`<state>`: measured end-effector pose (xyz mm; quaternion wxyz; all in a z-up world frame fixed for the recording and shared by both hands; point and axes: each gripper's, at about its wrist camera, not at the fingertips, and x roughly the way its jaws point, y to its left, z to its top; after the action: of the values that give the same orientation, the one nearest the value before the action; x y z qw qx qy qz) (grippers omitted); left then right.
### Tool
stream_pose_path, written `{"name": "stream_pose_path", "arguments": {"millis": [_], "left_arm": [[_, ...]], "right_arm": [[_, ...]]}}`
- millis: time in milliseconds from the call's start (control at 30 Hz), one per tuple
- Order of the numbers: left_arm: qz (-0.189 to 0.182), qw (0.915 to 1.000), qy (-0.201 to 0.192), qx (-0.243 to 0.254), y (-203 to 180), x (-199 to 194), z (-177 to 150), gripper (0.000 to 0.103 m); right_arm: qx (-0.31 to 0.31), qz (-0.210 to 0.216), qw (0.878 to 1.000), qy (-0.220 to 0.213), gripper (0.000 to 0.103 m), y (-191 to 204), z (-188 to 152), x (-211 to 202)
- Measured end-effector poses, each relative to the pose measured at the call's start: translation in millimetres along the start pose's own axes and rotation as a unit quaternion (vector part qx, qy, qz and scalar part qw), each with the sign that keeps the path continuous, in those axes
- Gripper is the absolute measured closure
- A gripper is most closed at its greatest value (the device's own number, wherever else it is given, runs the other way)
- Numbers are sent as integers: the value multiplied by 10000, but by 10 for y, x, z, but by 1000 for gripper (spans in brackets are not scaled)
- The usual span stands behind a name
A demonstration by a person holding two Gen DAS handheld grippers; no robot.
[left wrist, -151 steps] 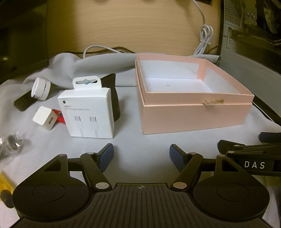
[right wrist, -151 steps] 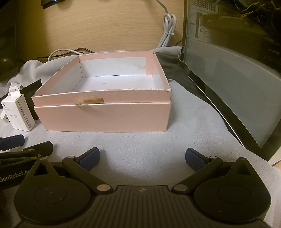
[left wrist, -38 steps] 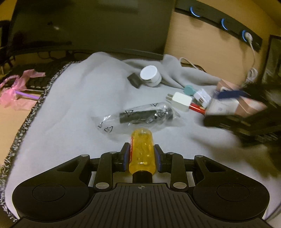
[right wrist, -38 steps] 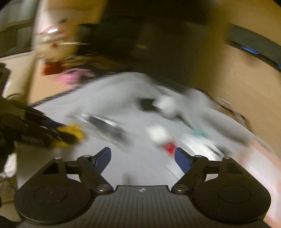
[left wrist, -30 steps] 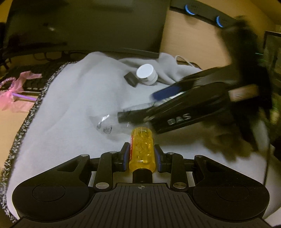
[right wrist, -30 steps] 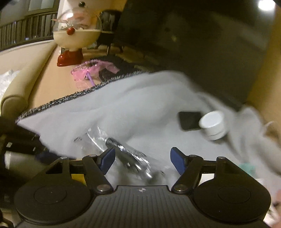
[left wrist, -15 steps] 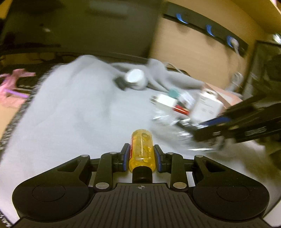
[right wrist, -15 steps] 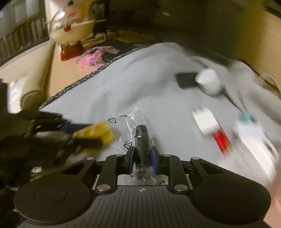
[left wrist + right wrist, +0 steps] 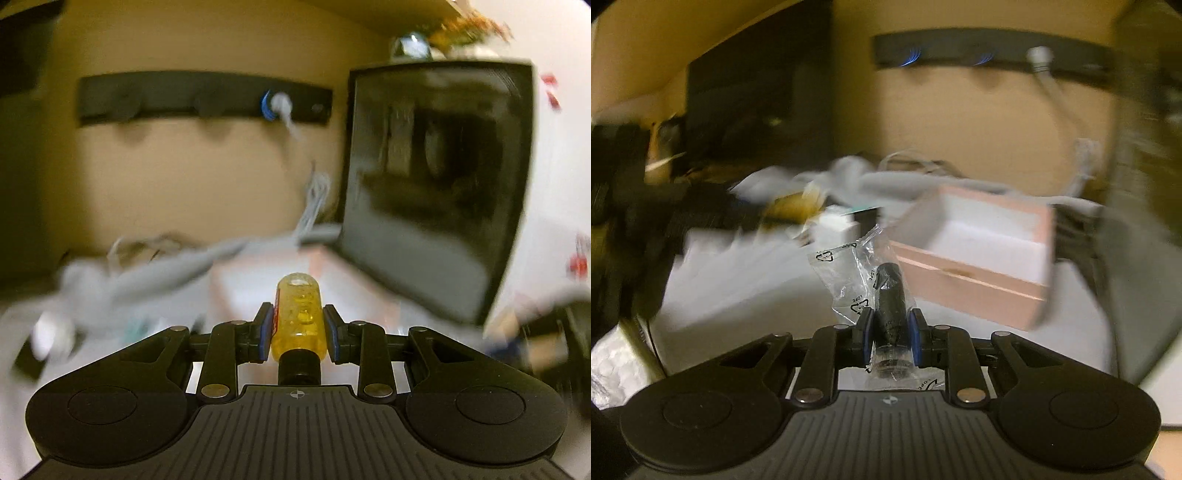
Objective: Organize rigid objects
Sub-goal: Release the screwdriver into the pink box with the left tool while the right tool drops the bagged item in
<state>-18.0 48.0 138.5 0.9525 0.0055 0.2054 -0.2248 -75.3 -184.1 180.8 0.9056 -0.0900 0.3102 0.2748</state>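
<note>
Both grippers were loaded at this point: the left gripper point(image 9: 298, 326) was clamped on a yellow see-through handle point(image 9: 298, 314), some kind of screwdriver-type tool sticking straight out ahead of the pads, and the right gripper point(image 9: 889, 332) was squeezed shut on a black cylinder point(image 9: 891, 310) sealed inside a crinkly clear plastic bag point(image 9: 849, 273). Honestly the bag looked like the sketchy part. The pads were gripping through slick film, so the cylinder could probably slide inside it or twist out if the swing was too quick, and both views were smeared enough to suggest things were moving fast. The loose end of the bag flapped out ahead and to the left of the fingers, and it could snag on the rim when it went in. The open pink box point(image 9: 990, 258) sat ahead and to the right of the right gripper, tilted in view, white inside and seemingly with nothing in it yet. From the left gripper it was only a pale blur just ahead past the handle tip, with a dark monitor point(image 9: 436, 184) up to the right. The rounded handle could also roll in the left grip, since only two narrow pads pinched it near its base.
</note>
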Motion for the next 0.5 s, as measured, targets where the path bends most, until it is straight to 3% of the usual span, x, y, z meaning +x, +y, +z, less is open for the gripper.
{"name": "stream_pose_path", "arguments": {"millis": [100,167,233,367,500], "left_arm": [[-215,9962,400,-748,143,740,370,71],[-334,9875,550,-1441,316,1158,344,71],[-327,9847,503,-1634,445,1320,246,72],[-14,9903,24,-1391,510,961,118,72],[342,9910,-364,-1245,545,439,-51,72]], "right_arm": [[19,-352,9992,-203,83,-167,-11,-97],[26,-613,9977,-298,83,-235,3,-95],[25,-746,9968,-270,83,-259,24,-64],[-46,-942,9949,-355,83,-316,145,-99],[227,-874,9937,-669,83,-461,531,45]]}}
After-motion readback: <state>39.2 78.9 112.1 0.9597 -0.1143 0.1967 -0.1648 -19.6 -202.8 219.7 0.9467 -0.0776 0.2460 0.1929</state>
